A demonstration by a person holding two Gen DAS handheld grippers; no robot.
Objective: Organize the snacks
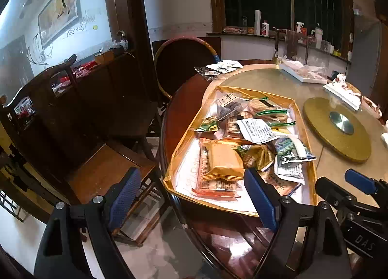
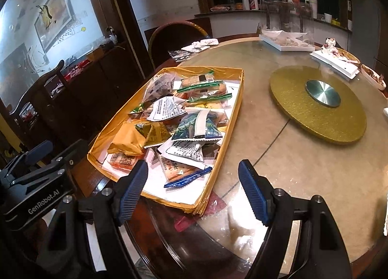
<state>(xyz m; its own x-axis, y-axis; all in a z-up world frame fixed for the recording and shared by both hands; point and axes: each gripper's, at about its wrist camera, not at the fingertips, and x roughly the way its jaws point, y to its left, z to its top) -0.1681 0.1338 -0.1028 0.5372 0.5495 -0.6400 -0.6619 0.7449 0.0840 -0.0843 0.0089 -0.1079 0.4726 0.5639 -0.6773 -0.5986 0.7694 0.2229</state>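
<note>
A shallow gold-rimmed tray (image 1: 169,182) (image 2: 238,107) lies on the round table and holds a heap of wrapped snacks. Among them are an orange-yellow packet (image 1: 224,160) (image 2: 127,142), a white printed packet (image 1: 257,131) (image 2: 167,109), a green-and-white packet (image 1: 291,150) (image 2: 198,126) and a blue-edged packet (image 2: 188,177). My left gripper (image 1: 194,196) is open and empty, held above the tray's near-left corner. My right gripper (image 2: 192,189) is open and empty, just above the tray's near edge. It also shows at the right of the left wrist view (image 1: 359,182).
The gold lazy-susan disc (image 1: 339,131) (image 2: 320,107) sits on the table's glass top. White trays (image 1: 303,73) (image 2: 286,41) and plates stand at the far side. Loose wrappers (image 1: 218,68) (image 2: 194,47) lie at the far left edge. Wooden chairs (image 1: 101,170) stand left of the table.
</note>
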